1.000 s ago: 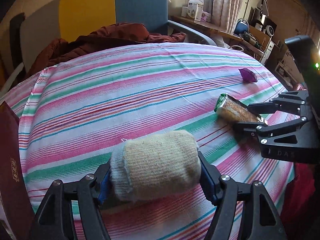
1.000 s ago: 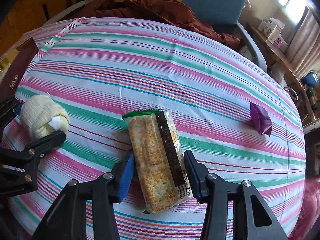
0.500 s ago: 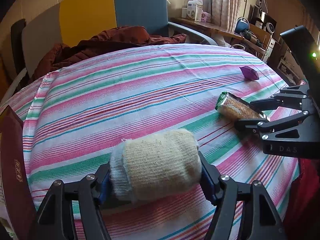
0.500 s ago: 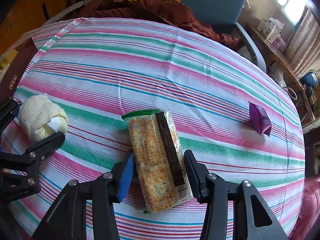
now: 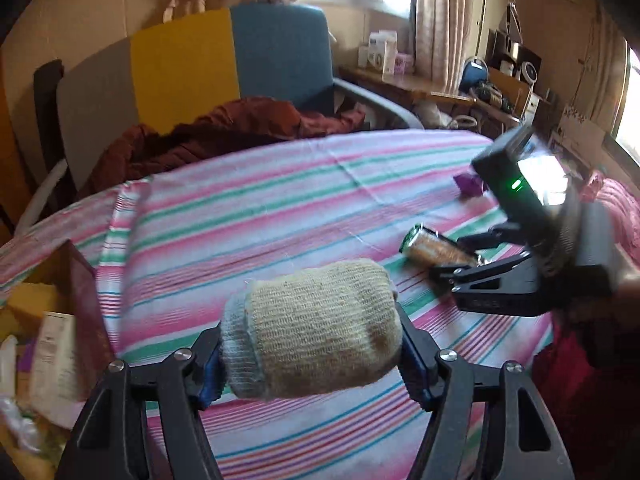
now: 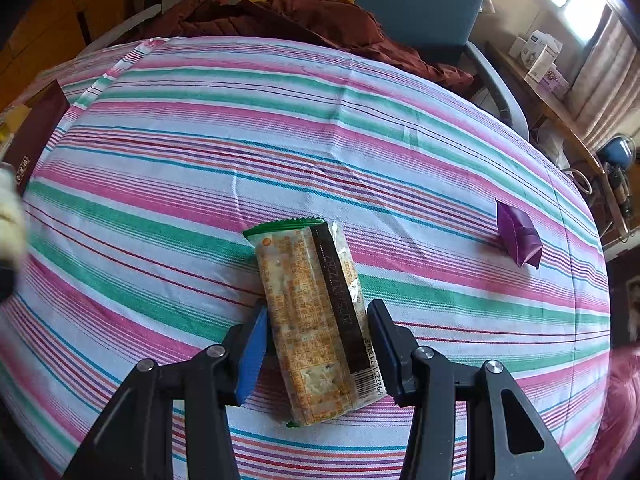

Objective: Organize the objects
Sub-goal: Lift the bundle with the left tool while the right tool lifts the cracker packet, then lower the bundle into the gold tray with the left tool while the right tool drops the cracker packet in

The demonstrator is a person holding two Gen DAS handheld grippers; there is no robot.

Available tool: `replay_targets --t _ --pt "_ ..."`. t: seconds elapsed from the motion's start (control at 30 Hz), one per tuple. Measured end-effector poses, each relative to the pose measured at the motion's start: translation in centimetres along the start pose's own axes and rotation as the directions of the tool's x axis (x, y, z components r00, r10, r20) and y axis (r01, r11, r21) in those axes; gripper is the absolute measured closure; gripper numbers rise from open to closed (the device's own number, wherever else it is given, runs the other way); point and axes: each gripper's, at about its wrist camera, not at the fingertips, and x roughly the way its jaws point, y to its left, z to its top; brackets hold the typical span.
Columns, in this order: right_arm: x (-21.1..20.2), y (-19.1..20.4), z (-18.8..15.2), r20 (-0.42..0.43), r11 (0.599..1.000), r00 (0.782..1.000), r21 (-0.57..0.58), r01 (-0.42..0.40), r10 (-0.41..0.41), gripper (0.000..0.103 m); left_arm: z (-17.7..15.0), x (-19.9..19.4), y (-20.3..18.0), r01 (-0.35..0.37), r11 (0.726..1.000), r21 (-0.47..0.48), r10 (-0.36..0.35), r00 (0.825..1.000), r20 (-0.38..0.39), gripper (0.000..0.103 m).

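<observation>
Your left tool (image 5: 312, 344) clamps the rolled sock (image 5: 316, 328) crosswise above the tabletop (image 6: 280, 140). Your right tool (image 6: 316, 344) grips the cracker pack (image 6: 316, 320), lengthwise toward the far edge.

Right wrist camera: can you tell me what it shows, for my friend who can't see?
The right gripper has its jaws closed on a cracker packet lying on a striped tablecloth. A small purple packet lies farther right, and a dark red cloth is piled beyond the table.
</observation>
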Motion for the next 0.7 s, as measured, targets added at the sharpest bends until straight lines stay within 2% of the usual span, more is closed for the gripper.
replay_targets --t 0.3,0.7 --pt "-0.3 1.8 0.4 -0.039 0.999 0.999 0.048 0.01 -0.008 0.054 -0.8 -5.5 4.0 -0.053 0.997 -0.049 0.056 0.996 0.074 0.032" --pt "-1.5 8.7 0.7 -0.038 0.996 0.996 0.043 -0.078 0.08 0.054 -3.9 -8.7 9.5 -0.097 0.982 -0.161 0.11 0.991 0.077 0.032"
